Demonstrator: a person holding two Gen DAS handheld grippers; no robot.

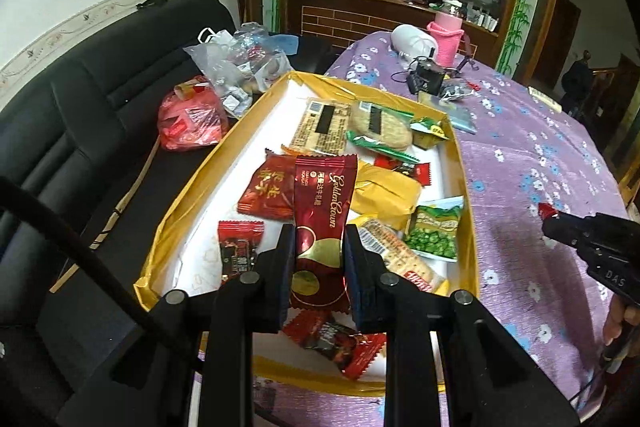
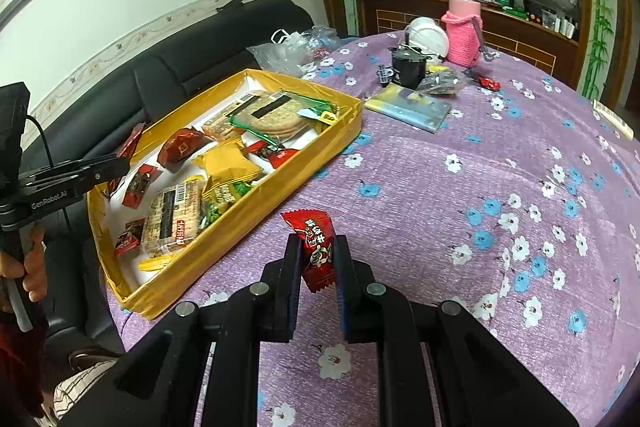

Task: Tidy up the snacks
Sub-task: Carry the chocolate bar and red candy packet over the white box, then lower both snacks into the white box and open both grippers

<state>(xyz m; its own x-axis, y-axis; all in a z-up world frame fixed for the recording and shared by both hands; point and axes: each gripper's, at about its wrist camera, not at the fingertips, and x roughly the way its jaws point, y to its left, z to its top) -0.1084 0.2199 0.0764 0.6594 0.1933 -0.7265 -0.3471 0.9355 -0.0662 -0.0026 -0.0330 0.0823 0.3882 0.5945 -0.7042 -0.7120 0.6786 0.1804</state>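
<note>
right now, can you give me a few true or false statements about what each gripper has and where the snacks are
1. The left gripper is shut on a dark red Golden Crown packet. True.
2. The right gripper is empty. False: it holds a small red candy.
3. The yellow box sits on the purple floral tablecloth. True.
4. The box holds no snacks. False: it holds many, such as a green pea packet.
5. The pink bottle stands inside the box. False: it stands on the table beyond it.

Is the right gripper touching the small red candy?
Touching. The right wrist view shows the right gripper with both fingers pressed against the red candy.
</note>
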